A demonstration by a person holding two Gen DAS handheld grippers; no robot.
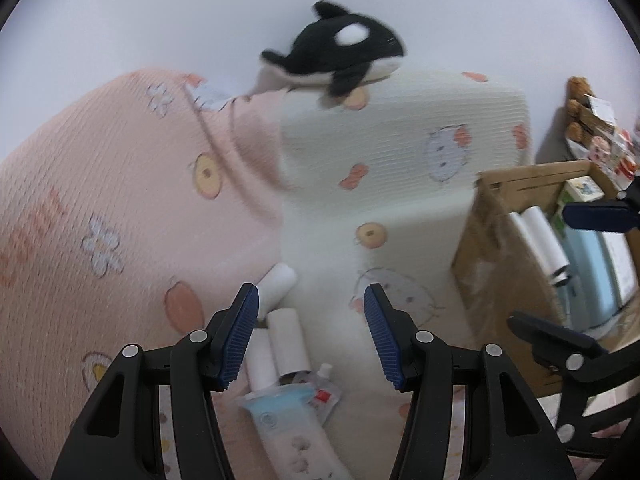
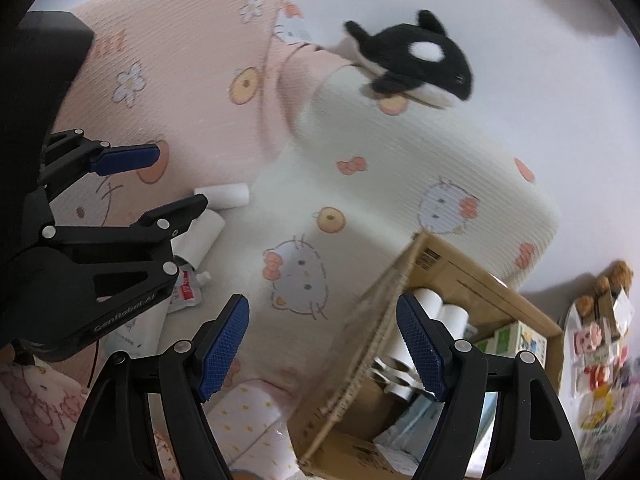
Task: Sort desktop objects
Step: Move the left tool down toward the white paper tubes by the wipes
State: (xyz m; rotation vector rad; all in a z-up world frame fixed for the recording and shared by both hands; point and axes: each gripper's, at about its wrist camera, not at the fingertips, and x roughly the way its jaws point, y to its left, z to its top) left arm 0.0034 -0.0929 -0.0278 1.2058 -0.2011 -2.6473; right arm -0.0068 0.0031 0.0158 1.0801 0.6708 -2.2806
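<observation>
Though blurred, perhaps ribbed fabric point(image 1: 120, 184).

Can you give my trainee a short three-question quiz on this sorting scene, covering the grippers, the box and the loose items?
1. True or false: the left gripper is clamped on a white roll.
2. Multiple choice: where does the orca plush sit? A) inside the cardboard box B) on top of the white cushion C) between the right gripper's pads
3. Short answer: name one kind of item already inside the cardboard box.

Key:
1. False. Its jaws stand apart with nothing between them; the loose white rolls lie on the surface beyond its fingers.
2. B, on the white cushion.
3. White rolls. The right gripper is open and empty too.
</observation>
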